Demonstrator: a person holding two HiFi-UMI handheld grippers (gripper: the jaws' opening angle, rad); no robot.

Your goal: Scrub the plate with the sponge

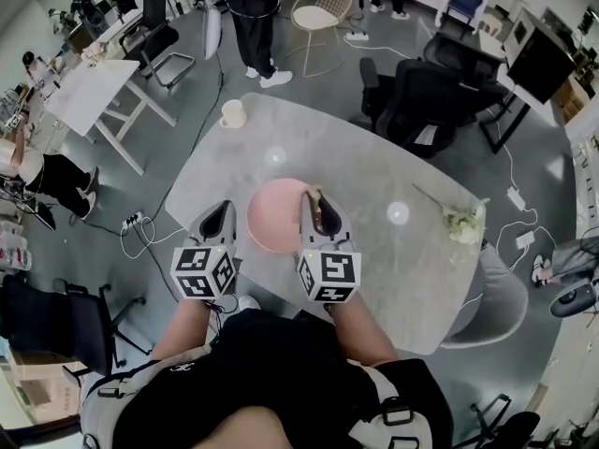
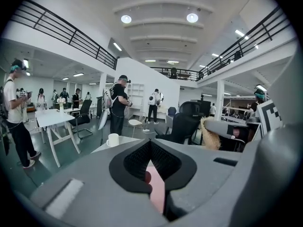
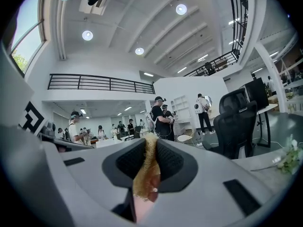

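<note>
A round pink plate [image 1: 276,221] lies on the grey table [image 1: 374,171] right in front of me, between the two grippers. My left gripper [image 1: 225,207] is at the plate's left rim; in the left gripper view a pink strip of plate [image 2: 156,189] fills the narrow gap between its jaws [image 2: 150,148], so it looks shut on the rim. My right gripper [image 1: 314,199] is over the plate's right side, shut on a tan fibrous sponge [image 1: 318,213]. The sponge [image 3: 147,167] stands upright between the right jaws [image 3: 150,148], with pink plate [image 3: 141,211] showing beneath it.
A white mug [image 1: 232,113] stands at the table's far left corner. A sprig of pale flowers [image 1: 463,221] lies at the right edge. Black office chairs [image 1: 421,96] crowd the far right side. People stand beyond the table.
</note>
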